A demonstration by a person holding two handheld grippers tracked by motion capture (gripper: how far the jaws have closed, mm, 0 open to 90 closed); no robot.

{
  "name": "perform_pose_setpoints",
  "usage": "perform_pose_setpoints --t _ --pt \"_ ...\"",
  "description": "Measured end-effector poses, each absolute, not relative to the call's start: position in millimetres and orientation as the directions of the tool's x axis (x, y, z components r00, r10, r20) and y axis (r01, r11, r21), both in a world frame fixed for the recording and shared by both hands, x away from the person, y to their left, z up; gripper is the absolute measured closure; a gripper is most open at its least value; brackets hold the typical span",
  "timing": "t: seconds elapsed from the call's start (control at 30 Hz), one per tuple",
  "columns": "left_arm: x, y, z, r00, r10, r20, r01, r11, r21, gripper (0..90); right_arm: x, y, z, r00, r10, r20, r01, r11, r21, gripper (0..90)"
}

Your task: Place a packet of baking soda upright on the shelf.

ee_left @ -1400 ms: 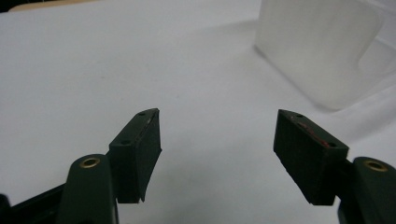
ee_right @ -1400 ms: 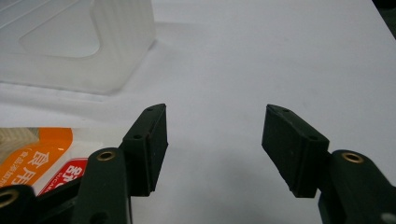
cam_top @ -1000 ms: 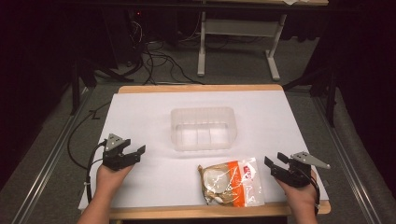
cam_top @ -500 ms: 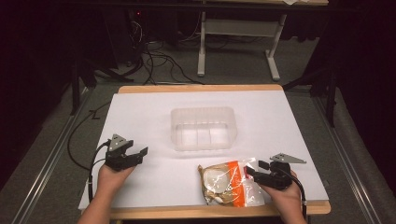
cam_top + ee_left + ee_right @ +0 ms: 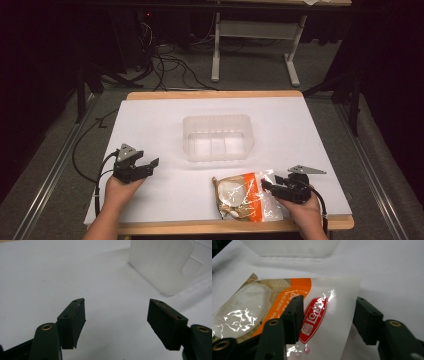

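Bright table, dark surroundings, soft focus

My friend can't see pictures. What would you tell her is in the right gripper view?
The right gripper is open, its two black jaws either side of the clear end of a shiny orange snack bag with a red logo, lying on a white table. A clear plastic tub sits behind.

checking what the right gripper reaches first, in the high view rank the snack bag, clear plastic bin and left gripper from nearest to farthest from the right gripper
1. Snack bag: at the right gripper, its clear end between the open jaws, near the table's front edge.
2. Clear plastic bin: farther back, at the table's middle.
3. Left gripper: across the table on the left side, open over bare white surface.
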State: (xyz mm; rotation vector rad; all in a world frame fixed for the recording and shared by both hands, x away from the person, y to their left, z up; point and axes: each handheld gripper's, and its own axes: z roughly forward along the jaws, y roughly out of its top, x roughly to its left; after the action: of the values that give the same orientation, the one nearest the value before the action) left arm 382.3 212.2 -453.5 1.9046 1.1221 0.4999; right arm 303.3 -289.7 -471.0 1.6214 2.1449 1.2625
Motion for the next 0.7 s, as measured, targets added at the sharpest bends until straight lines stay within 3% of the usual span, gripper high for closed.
perform_pose_setpoints --t 0.13,0.17,0.27,0.37,0.7 --pt "382.3 211.5 -454.1 0.520 0.851 -0.071 0.515 -0.246 0.821 31.3 300.9 -293.9 -466.7 -0.400 0.859 0.320 0.685 0.047 0.727 69.9" --pt "382.2 211.4 -454.1 0.521 0.851 -0.070 0.515 -0.248 0.821 31.3 300.5 -297.0 -464.6 -0.396 0.859 0.325 0.683 0.038 0.730 82.3" --pt "382.2 211.2 -454.2 0.521 0.851 -0.068 0.515 -0.250 0.820 31.3 300.6 -298.3 -462.8 -0.410 0.852 0.326 0.677 0.045 0.734 90.0" --pt "382.5 211.5 -454.2 0.519 0.852 -0.070 0.516 -0.247 0.821 31.4 300.7 -290.1 -452.4 -0.446 0.861 0.245 0.636 0.112 0.763 90.0" --pt "383.3 212.1 -454.7 0.516 0.854 -0.066 0.518 -0.250 0.818 31.3 328.5 -286.7 -435.8 -0.423 0.899 0.113 0.574 0.169 0.801 90.0"
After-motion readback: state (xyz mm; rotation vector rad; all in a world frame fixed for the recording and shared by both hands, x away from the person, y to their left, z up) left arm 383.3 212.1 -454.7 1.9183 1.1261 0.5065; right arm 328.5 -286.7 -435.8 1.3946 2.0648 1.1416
